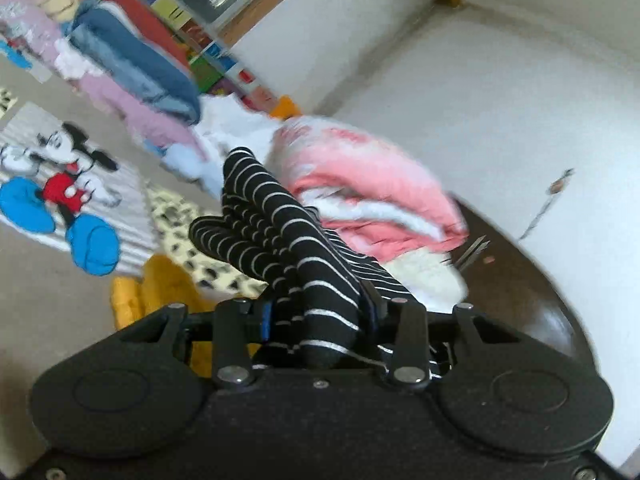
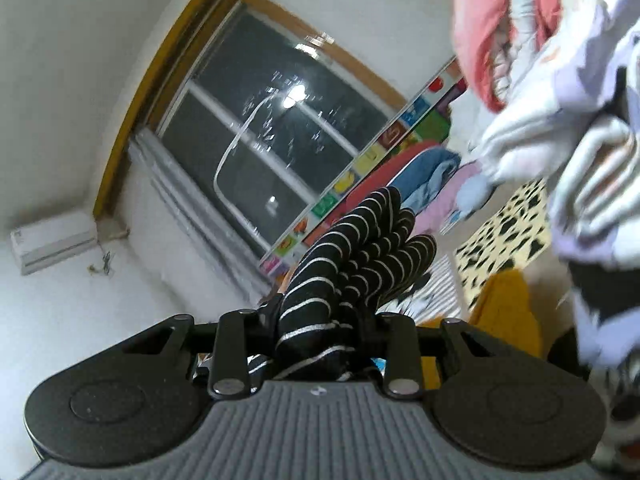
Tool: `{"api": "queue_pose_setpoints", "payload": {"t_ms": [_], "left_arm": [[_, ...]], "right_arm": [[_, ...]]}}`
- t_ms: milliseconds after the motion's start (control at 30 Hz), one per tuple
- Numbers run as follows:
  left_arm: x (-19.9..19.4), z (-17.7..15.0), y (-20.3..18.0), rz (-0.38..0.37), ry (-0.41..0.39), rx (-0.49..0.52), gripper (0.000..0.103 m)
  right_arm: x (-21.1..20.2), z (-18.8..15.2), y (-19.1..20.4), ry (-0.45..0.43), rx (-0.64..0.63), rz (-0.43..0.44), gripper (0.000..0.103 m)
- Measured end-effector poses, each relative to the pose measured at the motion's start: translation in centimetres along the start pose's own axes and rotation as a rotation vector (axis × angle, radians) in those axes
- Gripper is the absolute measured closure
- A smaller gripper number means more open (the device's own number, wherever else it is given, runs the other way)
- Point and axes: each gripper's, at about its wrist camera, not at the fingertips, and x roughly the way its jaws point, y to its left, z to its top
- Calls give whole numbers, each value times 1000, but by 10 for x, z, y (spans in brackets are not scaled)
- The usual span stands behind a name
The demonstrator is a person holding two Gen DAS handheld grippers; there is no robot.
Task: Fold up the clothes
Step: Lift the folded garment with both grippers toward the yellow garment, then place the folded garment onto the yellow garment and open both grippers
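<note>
**Garment pinched in both jaws, piles beyond**

My left gripper [image 1: 320, 316] has a bunched striped garment [image 1: 276, 240] between its jaws, bulging forward past them. Ahead and right lies a folded stack [image 1: 372, 188]; ahead and left, a row of heaped clothes [image 1: 132, 76] on the bed sheet [image 1: 48, 296]. My right gripper [image 2: 320, 320] pinches the same garment; a window [image 2: 276, 136] stands beyond its jaws.

The left wrist camera is sitting close behind its gripper [image 1: 320, 312], looking level across the clothes pile [image 1: 360, 184] toward the white wall. The right wrist camera is tilting upward from behind its gripper [image 2: 320, 320] toward the window [image 2: 276, 136]. Both views are sharing the striped cloth [image 1: 280, 240], the pile and the window.
</note>
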Motion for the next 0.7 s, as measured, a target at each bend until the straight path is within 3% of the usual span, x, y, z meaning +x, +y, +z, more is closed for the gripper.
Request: {"api": "queue_pose_setpoints", "payload": {"t_ms": [33,233,300,400,433,633,700], "left_arm": [[8,-2,5,17,11,-4,65],[57,-14,35,116,79,-30,60],[73,-17,44,149,102,-38,57],[59,-19,33,182,111,-3,50],[55,-20,28,193,114,9,40],[26,-23,4,258,130,81,32],[17,-24,-5,279,136,105,23]], "right_arm": [[4,1,-11,-6,13,-19,68],[57,-39,-109,130,99,-342,58],[55,-43,-116,76,126,-326,58],[58,-41,-115,88,111,-321,56],[56,-39,-114,89,116,-317,55],[28,-26,-78,70,42,-361,47],[15,-23,-63,92,16,-390,45]]}}
